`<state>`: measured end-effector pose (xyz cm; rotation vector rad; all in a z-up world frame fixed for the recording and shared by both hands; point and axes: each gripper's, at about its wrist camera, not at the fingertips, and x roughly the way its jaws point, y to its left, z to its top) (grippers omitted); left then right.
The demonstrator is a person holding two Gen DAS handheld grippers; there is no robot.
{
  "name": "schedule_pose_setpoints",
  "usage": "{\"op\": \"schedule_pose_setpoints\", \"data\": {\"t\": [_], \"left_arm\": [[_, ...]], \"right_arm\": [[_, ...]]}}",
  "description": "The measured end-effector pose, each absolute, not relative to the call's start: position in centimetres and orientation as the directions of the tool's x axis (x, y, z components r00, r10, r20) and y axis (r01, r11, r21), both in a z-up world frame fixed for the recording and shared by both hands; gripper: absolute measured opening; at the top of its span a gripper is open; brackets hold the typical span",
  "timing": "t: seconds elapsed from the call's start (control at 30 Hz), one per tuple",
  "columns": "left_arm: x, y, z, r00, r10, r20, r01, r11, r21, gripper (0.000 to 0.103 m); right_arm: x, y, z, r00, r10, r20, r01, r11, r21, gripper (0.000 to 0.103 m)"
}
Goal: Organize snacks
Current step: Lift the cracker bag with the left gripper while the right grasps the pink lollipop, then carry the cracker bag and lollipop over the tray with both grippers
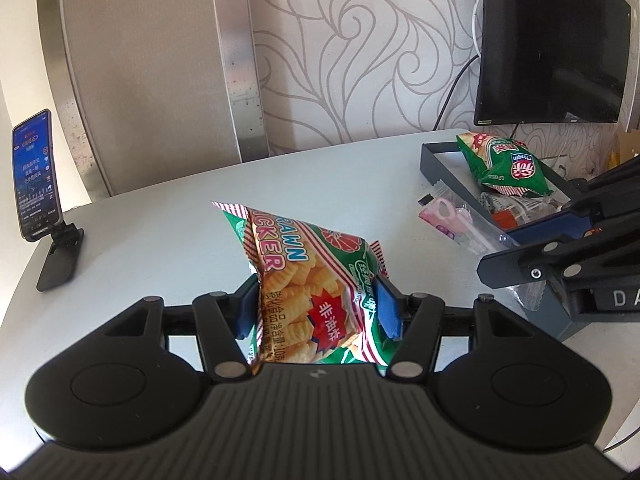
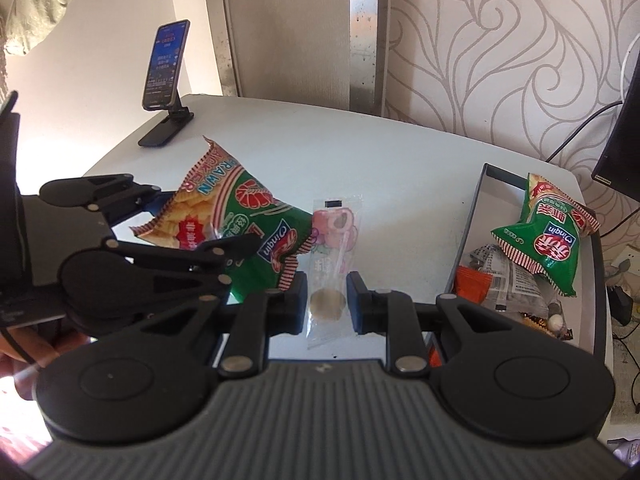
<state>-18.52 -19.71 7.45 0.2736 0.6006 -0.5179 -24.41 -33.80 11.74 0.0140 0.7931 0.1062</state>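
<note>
1. Two tongs show: the left tongs (image 1: 318, 308) pinch a prawn cracker bag (image 1: 310, 284) and hold it above the bench (image 1: 160, 216).
2. The right tongs (image 2: 328, 300) stand open around a lollipop packet (image 2: 332, 264) lying flat on the bench.
3. Another cracker bag (image 2: 548, 240) lies in the tray (image 2: 470, 216) on other wrapped snacks.

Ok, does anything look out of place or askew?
Only the second prawn cracker bag: it lies tilted across the tray's far rim, partly hanging outside. The lollipop packet lies flat between the open right tongs.
</note>
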Motion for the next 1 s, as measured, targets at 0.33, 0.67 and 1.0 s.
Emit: {"op": "schedule_pose_setpoints", "data": {"t": [0.33,0.67,1.0], "left_arm": [[-19.6,-22.2,8.2,0.687,-0.429,-0.586,0.589,0.802,0.104,0.064],[-19.8,-24.4,8.9,0.677,-0.465,-0.571,0.623,0.775,0.108,0.064],[-20.2,-26.7,10.0,0.659,-0.515,-0.548,0.659,0.747,0.09,0.064]], "right_arm": [[-26.8,-35.1,12.2,0.72,0.076,-0.69,-0.039,0.997,0.069,0.025],[-28.4,-36.8,12.8,0.738,0.045,-0.673,0.013,0.997,0.081,0.025],[-29.9,-38.8,13.3,0.749,-0.002,-0.663,0.076,0.994,0.084,0.025]]}}
